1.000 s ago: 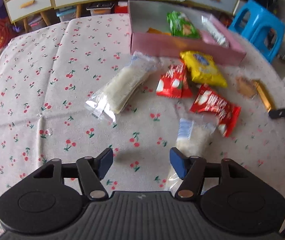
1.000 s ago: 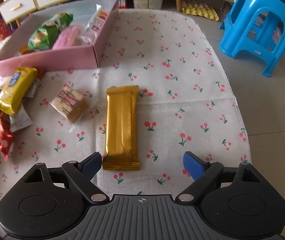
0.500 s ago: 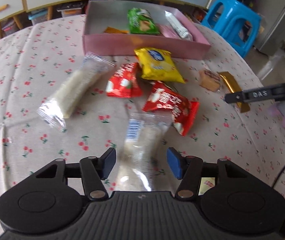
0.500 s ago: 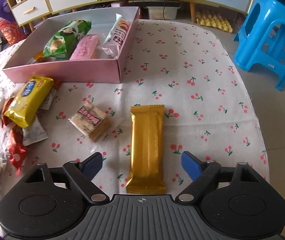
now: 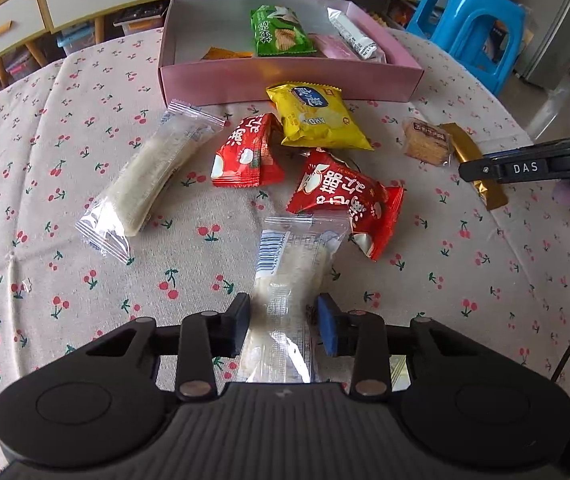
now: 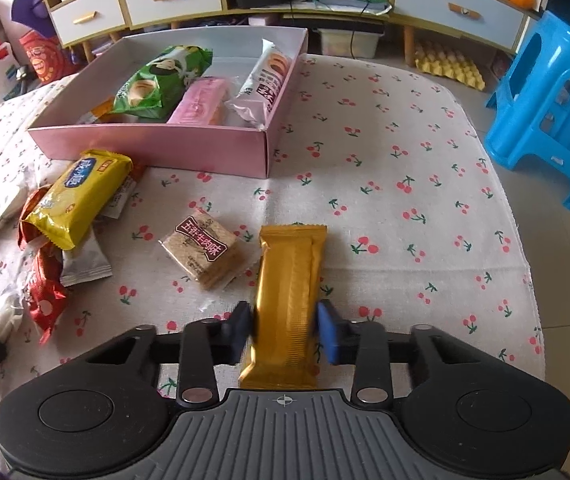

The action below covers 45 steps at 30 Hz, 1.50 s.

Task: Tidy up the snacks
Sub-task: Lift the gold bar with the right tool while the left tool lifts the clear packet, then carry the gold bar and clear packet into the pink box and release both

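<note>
While the cherry-print cloth on the table (image 5: 85,148) is strewn with snacks, the left gripper (image 5: 283,326) sits low over a clear-wrapped pale rice bar (image 5: 285,280), its blue pads touching the wrapper on either side, clamped on it. The bar lies lengthwise toward the camera, its barcode end just beside a crumpled red snack packet (image 5: 345,200). A second red packet (image 5: 249,152), a yellow biscuit bag (image 5: 313,118) and another clear-wrapped pale bar (image 5: 153,176) lie between it and the open pink cardboard box (image 5: 285,80).

The right gripper (image 6: 285,326) is closed on a gold foil-wrapped bar (image 6: 289,280), pads pressing both long edges near its close end. Just to the left of it rests a small clear pack of brown crackers (image 6: 203,248). In the pink box a green snack bag (image 6: 157,80), a pink wafer pack (image 6: 201,102) and a white long packet (image 6: 263,84) lie side by side.
</note>
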Tool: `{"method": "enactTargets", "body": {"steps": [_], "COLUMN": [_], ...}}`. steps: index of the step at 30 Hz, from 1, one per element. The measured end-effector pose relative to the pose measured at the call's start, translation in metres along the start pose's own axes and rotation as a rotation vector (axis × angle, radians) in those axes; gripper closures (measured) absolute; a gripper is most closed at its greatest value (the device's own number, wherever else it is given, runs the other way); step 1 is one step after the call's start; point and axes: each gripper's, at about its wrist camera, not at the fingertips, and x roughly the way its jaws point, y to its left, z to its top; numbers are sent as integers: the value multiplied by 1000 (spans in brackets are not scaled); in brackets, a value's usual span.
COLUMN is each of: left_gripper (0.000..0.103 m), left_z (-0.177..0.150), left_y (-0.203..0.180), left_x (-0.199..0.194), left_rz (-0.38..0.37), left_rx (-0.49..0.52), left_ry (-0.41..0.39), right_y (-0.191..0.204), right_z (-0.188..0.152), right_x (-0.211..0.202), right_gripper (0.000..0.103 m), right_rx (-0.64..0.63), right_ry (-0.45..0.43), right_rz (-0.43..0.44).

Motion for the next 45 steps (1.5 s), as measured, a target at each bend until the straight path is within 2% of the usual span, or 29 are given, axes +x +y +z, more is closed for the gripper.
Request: {"method": "enactTargets", "body": {"steps": [14, 24, 34, 45], "left_gripper": [77, 78, 79, 79], "left_z": [3, 10, 25, 66], "left_y": [4, 3, 7, 20], "left_x": [-7, -16, -27, -35], "left_rz": [18, 16, 9, -4], "left_rx": [-40, -57, -102, -238], "left_ry": [-29, -63, -120, -226], "right_y": [-6, -9, -10, 1], "right_z": [3, 8, 22, 60], "right_x": [-5, -18, -42, -58], "right_gripper": [73, 73, 73, 73], "right_rx": [84, 137, 199, 294], "right_ry": [17, -11, -73, -164], "right_rz": [17, 58, 114, 211]}}
